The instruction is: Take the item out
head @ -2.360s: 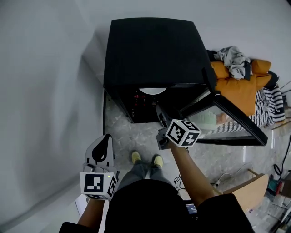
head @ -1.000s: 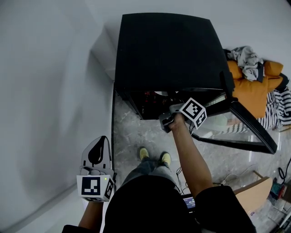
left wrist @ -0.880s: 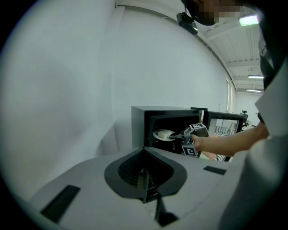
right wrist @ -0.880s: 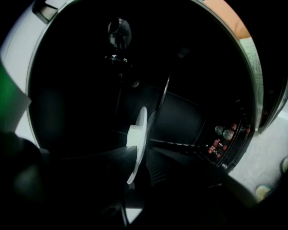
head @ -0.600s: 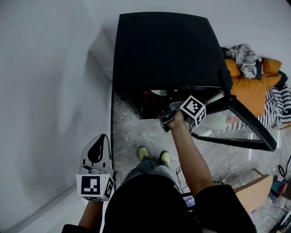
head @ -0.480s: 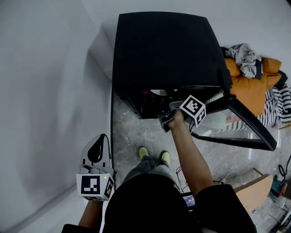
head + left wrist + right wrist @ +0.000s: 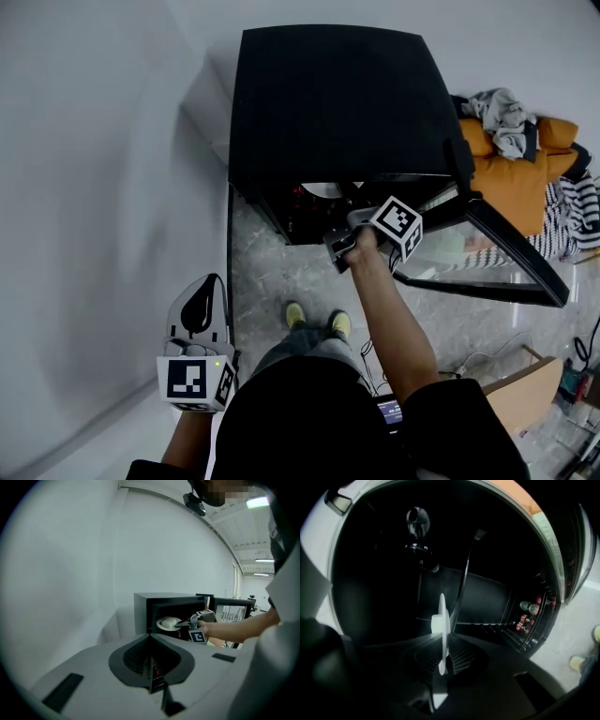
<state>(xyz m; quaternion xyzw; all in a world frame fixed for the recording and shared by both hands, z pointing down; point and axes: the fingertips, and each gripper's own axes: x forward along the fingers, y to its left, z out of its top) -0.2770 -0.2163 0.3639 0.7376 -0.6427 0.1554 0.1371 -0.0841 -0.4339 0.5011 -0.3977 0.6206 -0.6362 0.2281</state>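
At the open front of the black cabinet [image 7: 328, 103], which stands on the pale marbled floor [image 7: 272, 272] against a white wall, the right gripper [image 7: 442, 637] reaches into the dark interior. Its jaws are closing to a narrow gap. The rim of a white plate [image 7: 441, 609] stands edge-on between the ribbed pads, which appear to touch it on both sides.

The plate sits inside the cabinet, near the front of the opening. From the head view only a pale sliver of it shows beneath the cabinet's top edge. In the left gripper view the plate carries a low white mound [image 7: 168, 622]; whether that is food or a small dish I cannot tell at this range.

The cabinet's glass door [image 7: 487, 258] is swung out to the person's right. In the right gripper view a round dial [image 7: 419, 548] shows above the plate. Small red items [image 7: 525, 620] sit at the far side, too small to name.

The left gripper [image 7: 150, 637] is held low at the person's left side, well apart from the cabinet. Its jaws are pressed together with nothing between them. The person's feet, in yellow-green shoes [image 7: 295, 316], stand just before the opening. A heap of orange and striped clothing [image 7: 506, 178] lies beyond the door.
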